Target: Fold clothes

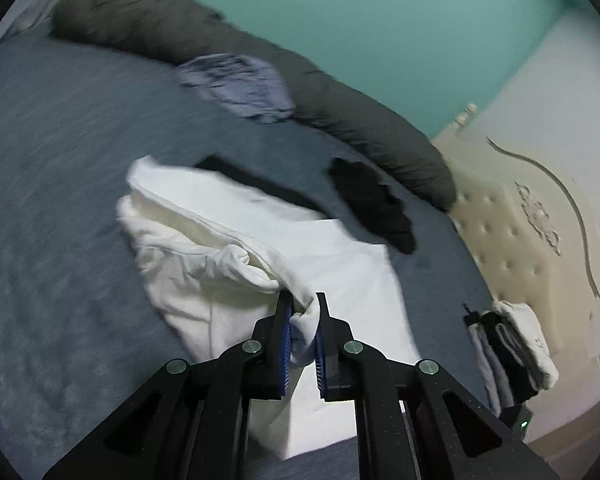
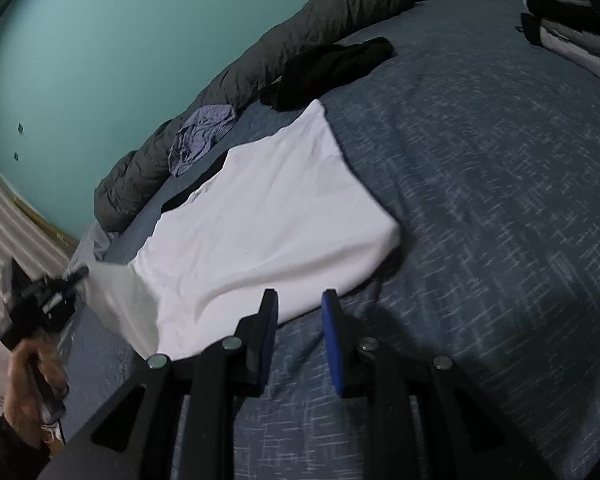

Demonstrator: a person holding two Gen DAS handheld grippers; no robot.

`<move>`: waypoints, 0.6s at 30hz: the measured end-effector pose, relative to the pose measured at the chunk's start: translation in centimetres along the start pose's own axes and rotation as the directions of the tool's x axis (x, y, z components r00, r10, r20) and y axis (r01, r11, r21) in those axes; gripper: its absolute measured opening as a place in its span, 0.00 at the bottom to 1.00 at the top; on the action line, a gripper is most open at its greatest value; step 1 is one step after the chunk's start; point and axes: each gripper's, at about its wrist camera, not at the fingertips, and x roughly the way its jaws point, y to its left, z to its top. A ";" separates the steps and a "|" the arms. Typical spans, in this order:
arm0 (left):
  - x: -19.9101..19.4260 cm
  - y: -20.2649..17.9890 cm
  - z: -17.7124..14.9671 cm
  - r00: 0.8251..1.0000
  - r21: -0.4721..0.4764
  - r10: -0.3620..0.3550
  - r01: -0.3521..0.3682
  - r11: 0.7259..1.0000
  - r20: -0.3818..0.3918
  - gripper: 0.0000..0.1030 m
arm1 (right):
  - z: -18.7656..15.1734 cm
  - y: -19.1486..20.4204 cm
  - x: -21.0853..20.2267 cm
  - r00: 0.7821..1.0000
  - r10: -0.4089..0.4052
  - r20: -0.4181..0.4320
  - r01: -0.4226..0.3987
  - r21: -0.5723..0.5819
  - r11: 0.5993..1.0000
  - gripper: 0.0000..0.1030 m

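Left tongs (image 1: 303, 312), angled downward, clench the white shirt's (image 1: 228, 248) bunched edge; right tongs (image 2: 299, 304) hover released above the bed (image 2: 480, 200).

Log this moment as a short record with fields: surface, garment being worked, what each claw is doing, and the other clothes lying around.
surface: bed with blue cover
garment: white shirt, partly flat on the bed, one end lifted
left claw: shut on a bunched end of the white shirt
right claw: open, nothing between its pads, at the shirt's near edge
other clothes: black garment and crumpled lilac garment beyond the shirt
far edge: grey rolled duvet
corner: stack of folded clothes by the headboard
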 end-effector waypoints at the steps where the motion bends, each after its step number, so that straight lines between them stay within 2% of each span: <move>1: 1.1 -2.0 0.3 1.000 0.031 -0.016 0.016 0.999 -0.016 0.09 | 0.6 -0.9 -0.7 1.000 0.000 0.004 0.000 0.009 1.000 0.21; 3: 3.3 -6.1 0.8 0.998 0.094 -0.046 0.051 0.994 -0.053 0.09 | 0.1 -3.2 -3.0 1.000 -0.003 0.012 0.003 0.025 1.000 0.21; 6: 7.3 -12.6 -0.6 0.987 0.217 -0.074 0.105 0.970 -0.144 0.09 | 2.8 -2.4 -0.2 1.000 -0.006 0.019 0.005 0.046 0.999 0.21; 8: 10.4 -15.4 -2.6 0.969 0.251 -0.100 0.156 0.955 -0.225 0.09 | 2.4 -3.3 -0.6 1.000 -0.008 0.024 0.007 0.064 0.998 0.21; 10: 14.0 -17.0 -5.8 0.944 0.281 -0.067 0.163 0.946 -0.323 0.09 | 2.3 -4.2 -1.1 1.000 -0.011 0.025 0.009 0.082 0.997 0.21; 12: 17.6 -18.5 -9.2 0.908 0.310 -0.027 0.171 0.935 -0.417 0.10 | 2.8 -4.1 -1.3 0.999 -0.020 0.031 0.017 0.085 0.996 0.21; 13: 18.6 -18.6 -10.4 0.898 0.316 -0.008 0.164 0.934 -0.440 0.10 | 2.8 -4.3 -1.7 0.999 -0.024 0.034 0.021 0.085 0.996 0.21; 15: 19.4 -18.5 -12.5 0.884 0.329 0.012 0.161 0.931 -0.467 0.10 | 2.4 -4.5 -2.3 0.999 -0.024 0.038 0.021 0.088 0.996 0.21; 17: 19.5 -18.1 -13.4 0.878 0.332 0.018 0.162 0.929 -0.479 0.11 | 2.7 -3.9 -1.5 0.999 -0.022 0.037 0.018 0.091 0.996 0.21; 18: 19.4 -17.8 -13.3 0.876 0.325 0.017 0.160 0.932 -0.481 0.15 | 3.0 -3.5 -1.0 0.999 -0.021 0.035 0.017 0.093 0.996 0.21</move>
